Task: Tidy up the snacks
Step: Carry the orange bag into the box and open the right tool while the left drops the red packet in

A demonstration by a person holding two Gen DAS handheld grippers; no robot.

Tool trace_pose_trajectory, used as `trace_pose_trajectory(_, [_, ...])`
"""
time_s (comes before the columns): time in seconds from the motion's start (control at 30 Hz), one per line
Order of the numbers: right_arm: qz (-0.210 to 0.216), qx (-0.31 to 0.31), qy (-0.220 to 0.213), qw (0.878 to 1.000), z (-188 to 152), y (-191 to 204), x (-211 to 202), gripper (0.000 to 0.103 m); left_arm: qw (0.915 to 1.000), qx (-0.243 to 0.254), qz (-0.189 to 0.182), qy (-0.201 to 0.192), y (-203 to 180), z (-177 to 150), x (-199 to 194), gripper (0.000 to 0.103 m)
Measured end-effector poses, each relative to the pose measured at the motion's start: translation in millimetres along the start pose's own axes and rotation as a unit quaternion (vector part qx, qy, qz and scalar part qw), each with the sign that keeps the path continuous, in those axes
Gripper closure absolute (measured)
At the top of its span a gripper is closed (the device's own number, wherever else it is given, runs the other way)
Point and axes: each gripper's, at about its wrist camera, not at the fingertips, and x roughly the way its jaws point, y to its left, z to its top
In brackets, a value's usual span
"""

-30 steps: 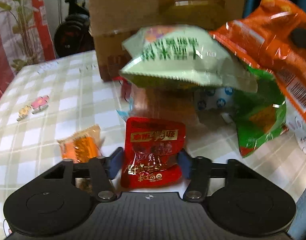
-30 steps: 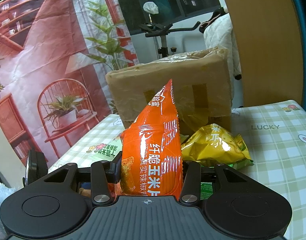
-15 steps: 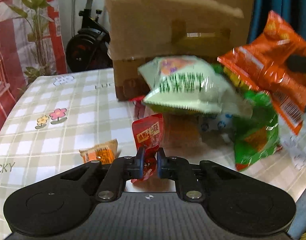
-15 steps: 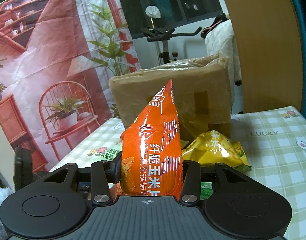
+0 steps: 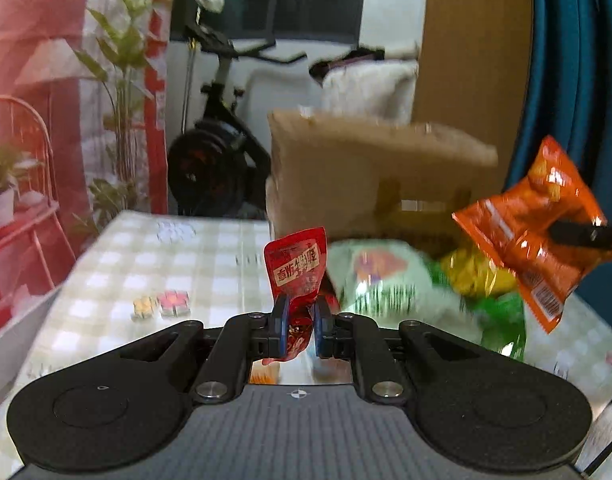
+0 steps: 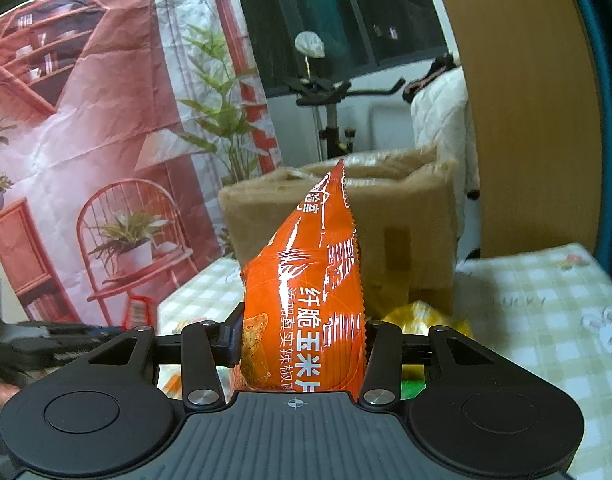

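Note:
My left gripper is shut on a small red snack packet, which stands up out of the jaws above the checked table. My right gripper is shut on a tall orange chip bag, which also shows at the right of the left wrist view as the orange chip bag. A brown cardboard box stands behind a heap of bags: a pale green one, a yellow one and a bright green one.
A small orange packet lies on the table under my left gripper. An exercise bike and a red printed backdrop stand beyond the table's far edge. In the right wrist view the left gripper shows blurred at the left edge.
My left gripper closed on the red packet and lifted it off the table. The right gripper rose slightly, still holding the orange bag.

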Motion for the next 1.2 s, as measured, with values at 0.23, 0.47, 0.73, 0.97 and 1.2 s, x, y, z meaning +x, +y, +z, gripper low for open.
trace_pose_trajectory(0.23, [-0.014,-0.02,-0.053,0.998,58,-16,3,0.062,0.9979,0.012,-0.017,-0.062,-5,71,6,0.09])
trace_pose_trajectory(0.47, [-0.054,-0.057,-0.115,0.99,140,-43,40,0.062,0.9927,0.059,-0.032,-0.1,-35,151,58,0.09])
trace_pose_trajectory(0.73, [-0.102,-0.047,-0.056,0.992,171,-73,143,0.062,0.995,0.04,-0.038,-0.083,-56,201,149,0.09])
trace_pose_trajectory(0.97, [-0.109,-0.019,0.013,0.994,144,-81,191,0.054,0.9987,0.035,-0.032,-0.016,-61,194,202,0.071])
trace_pose_trajectory(1.2, [-0.101,-0.019,-0.022,0.995,128,-79,164,0.008,0.999,0.028,-0.017,-0.028,-43,175,174,0.029])
